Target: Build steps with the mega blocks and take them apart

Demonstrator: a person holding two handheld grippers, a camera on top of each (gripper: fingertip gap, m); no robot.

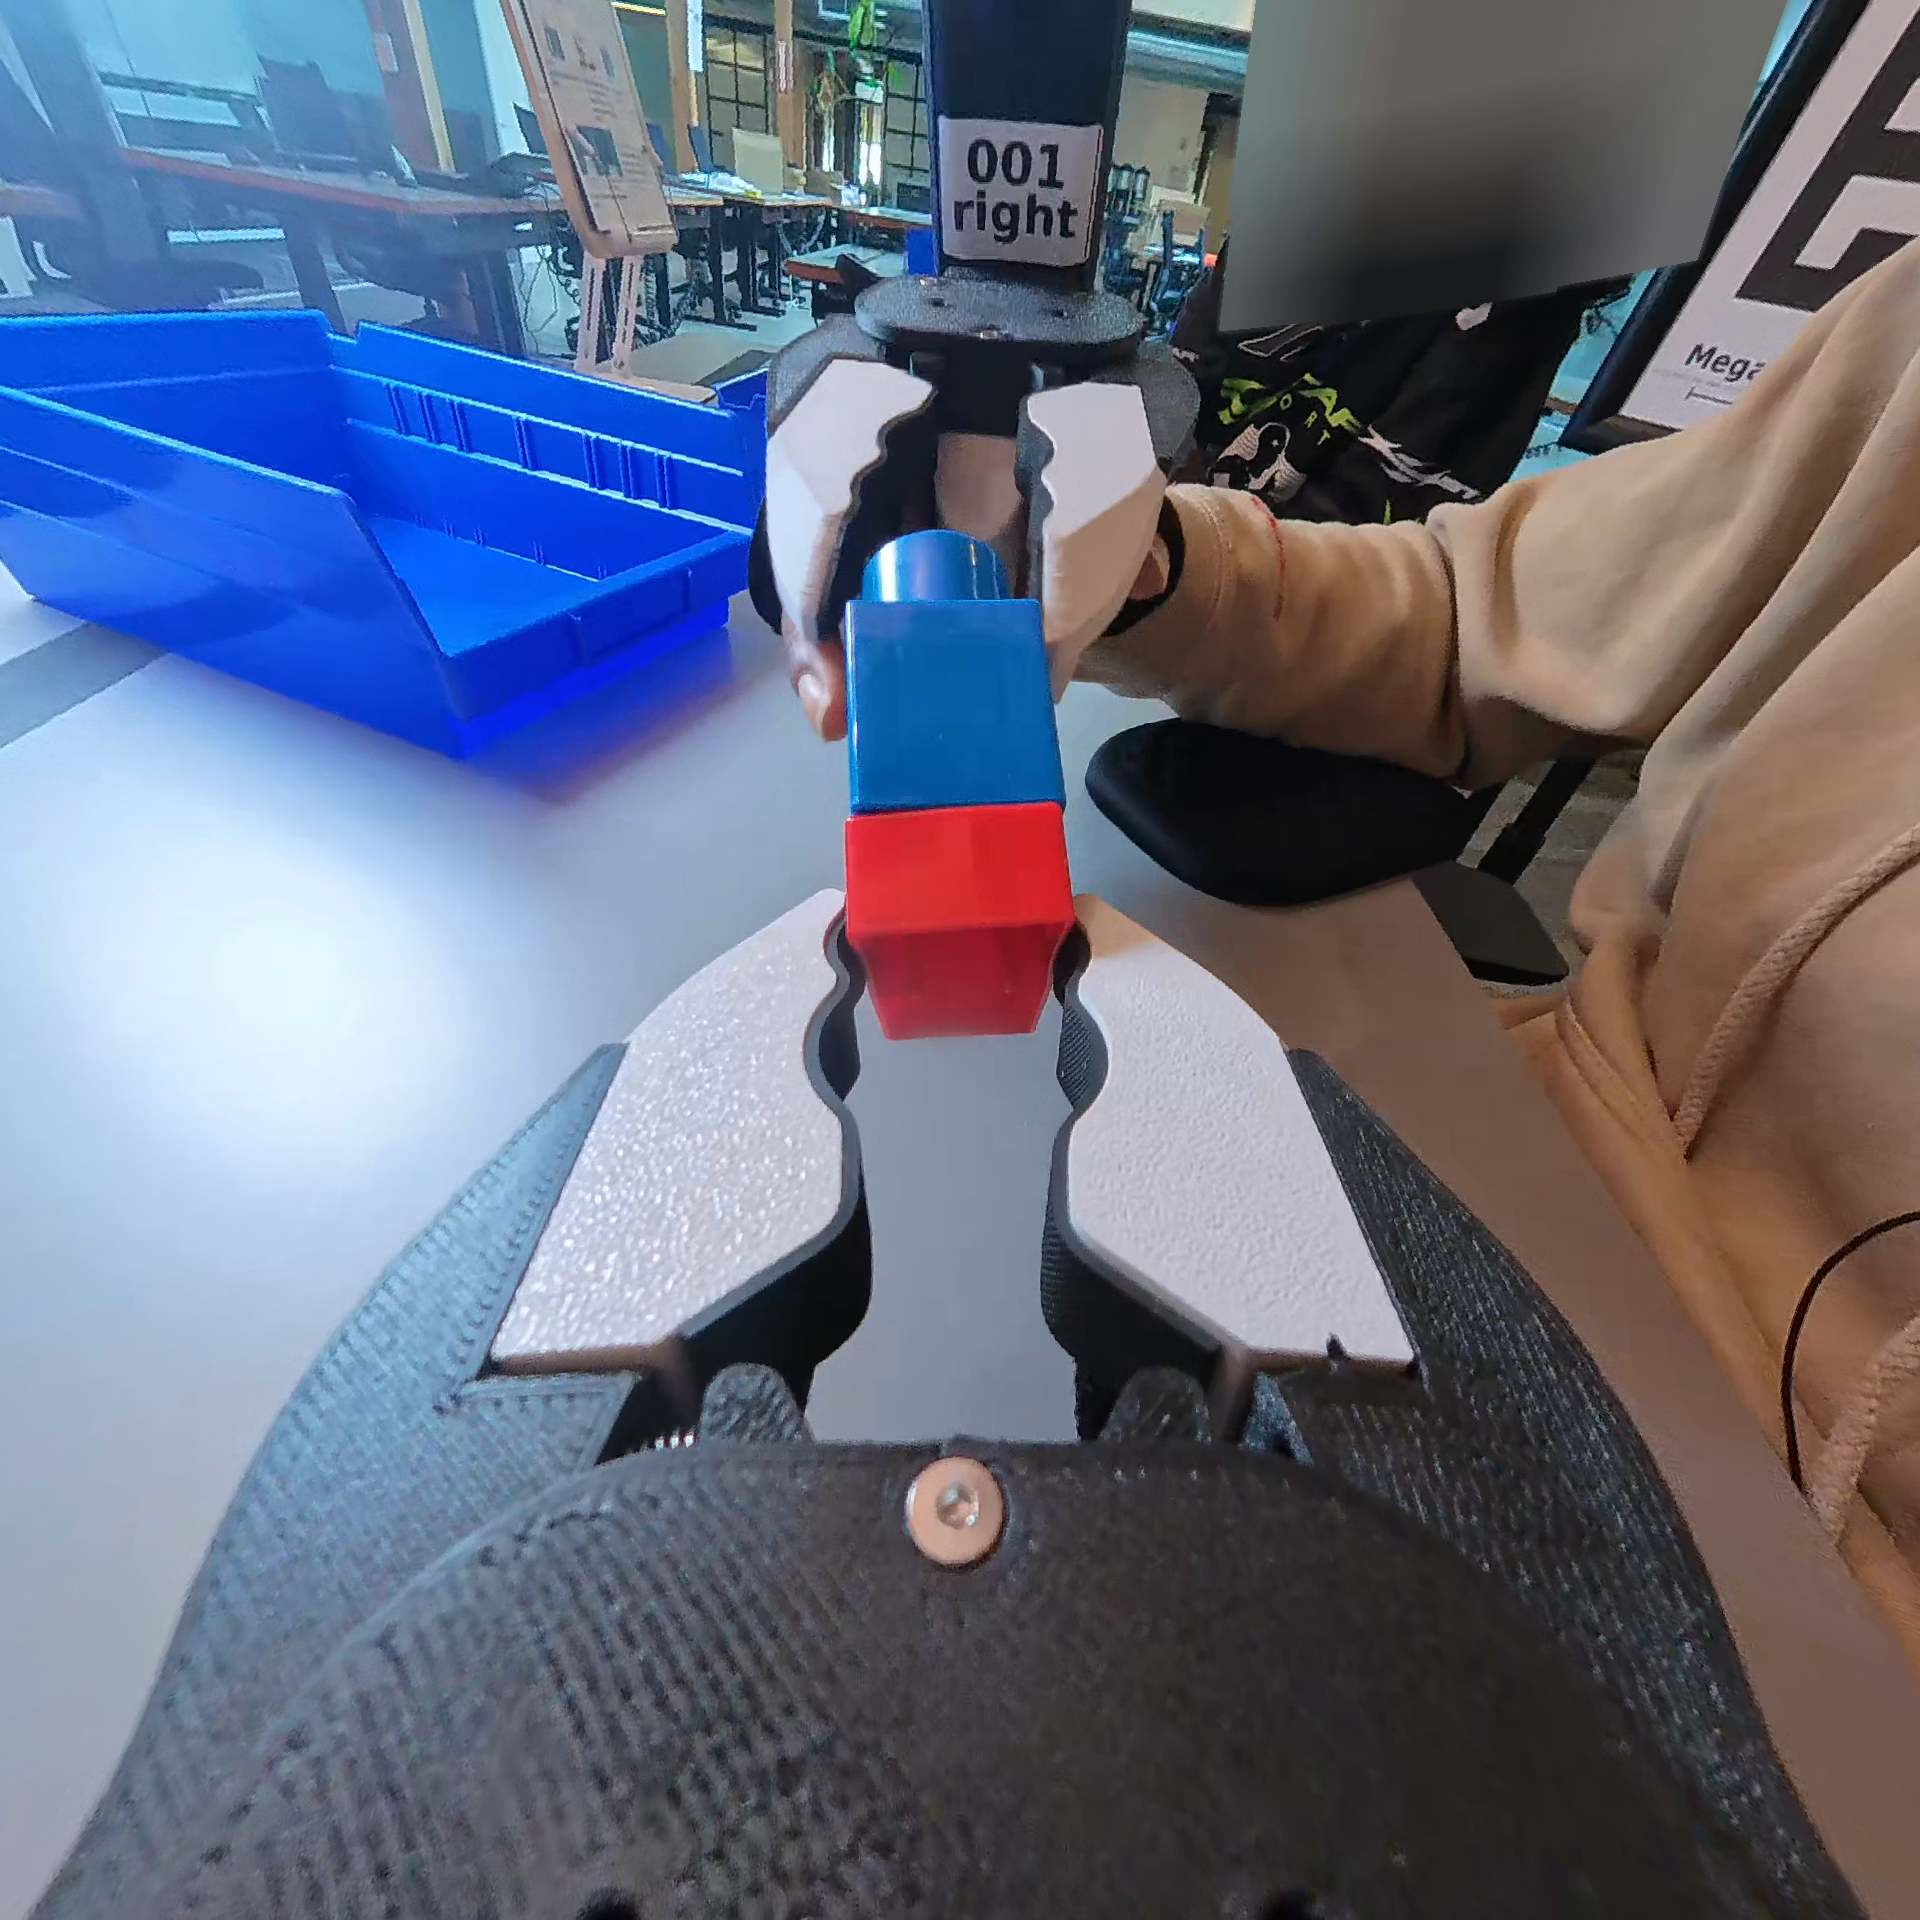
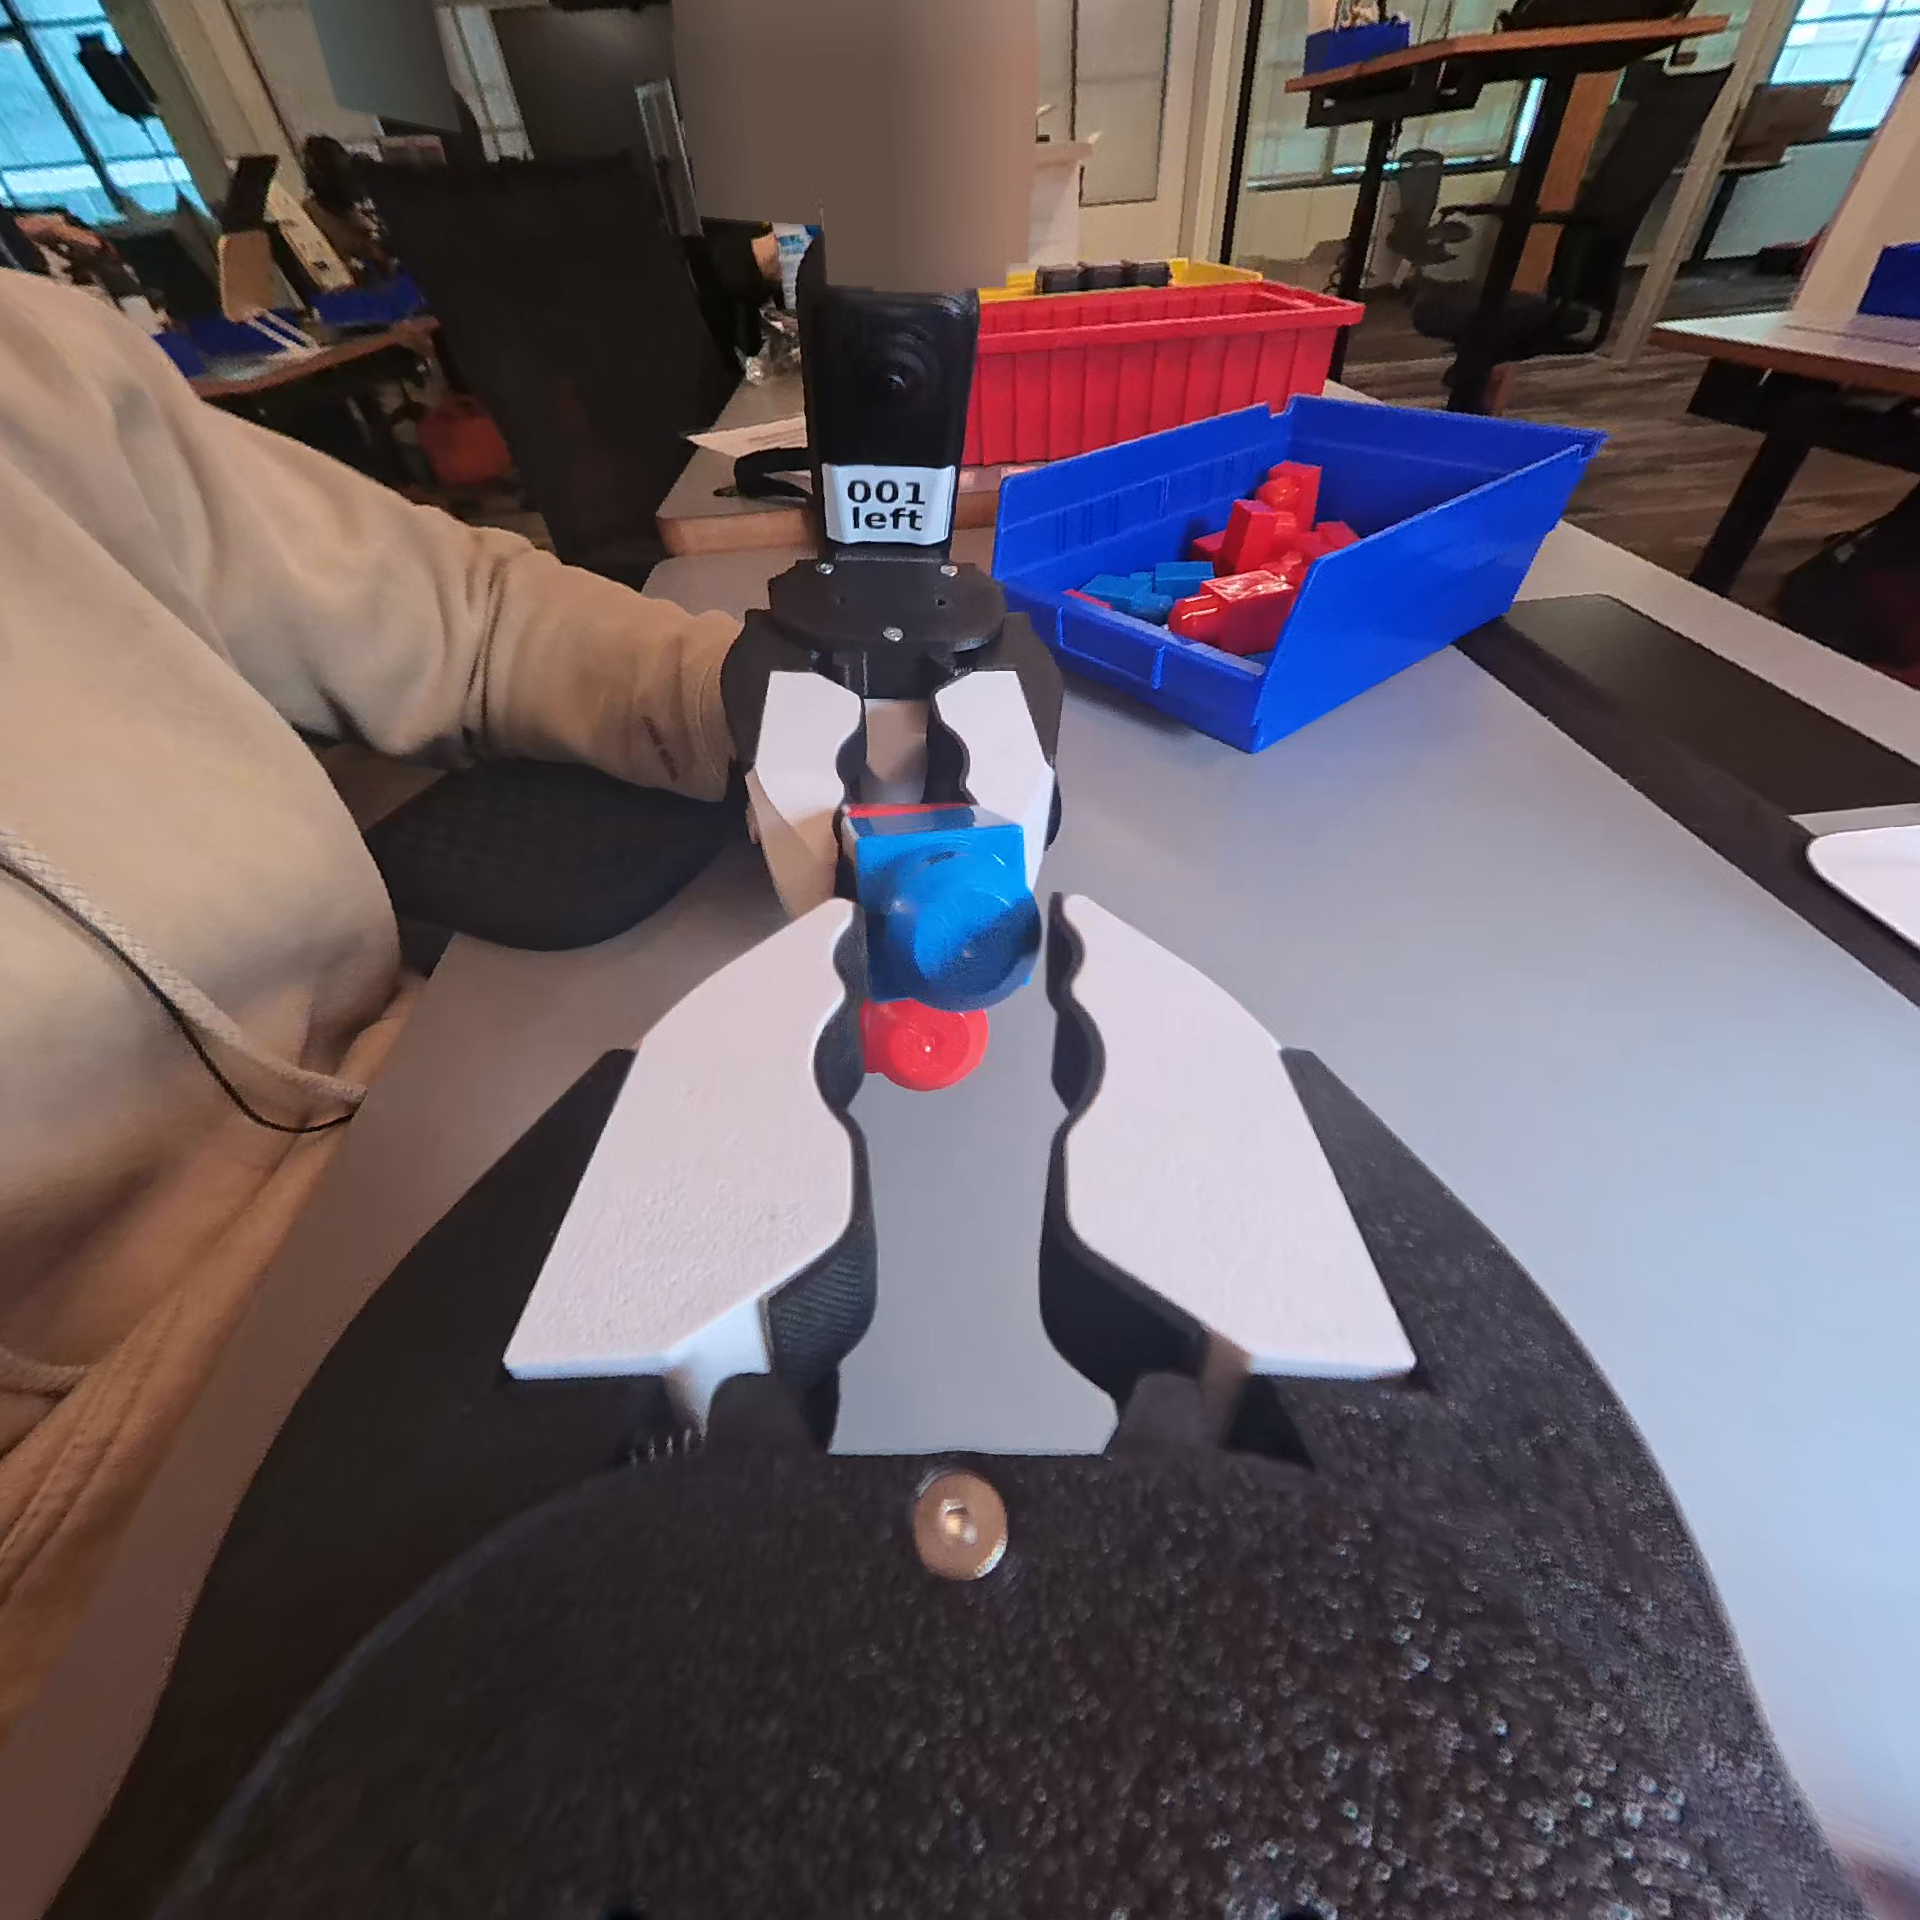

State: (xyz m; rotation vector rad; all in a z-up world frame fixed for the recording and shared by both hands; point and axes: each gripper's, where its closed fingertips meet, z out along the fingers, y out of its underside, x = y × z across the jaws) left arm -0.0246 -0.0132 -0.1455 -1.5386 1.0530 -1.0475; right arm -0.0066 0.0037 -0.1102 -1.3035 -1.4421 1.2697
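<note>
**Two joined blocks held in the air between the claws**

Grey table (image 1: 260, 1039) lies under everything, and the work happens above it, not on it. Nearest in the left wrist view, the left claw (image 1: 961, 935) is closed on a red block (image 1: 951, 883), its two tips pressing the side walls, with the hollow bottom of the block turned to the camera. A blue block (image 1: 951, 717) is plugged on the far end of the red one. The right claw (image 2: 956, 925) stands around the blue block's round knob end but is partly open: one finger touches the block and the other is just beside it, so it grips nothing.

These blocks are probably light, hard, hollow plastic with smooth, rather slippery walls. I would hold the flat side walls, not the round knob, and pull straight along the joint.

A red knob (image 2: 920, 1044) shows under the blue one; it seems part of the same red block, but the join is hidden. Farther away, one blue bin (image 1: 312, 520) looks empty, and another blue bin (image 2: 1299, 665) holds loose red and blue blocks, their number unclear. A red crate (image 2: 1143, 374) stands behind.
</note>
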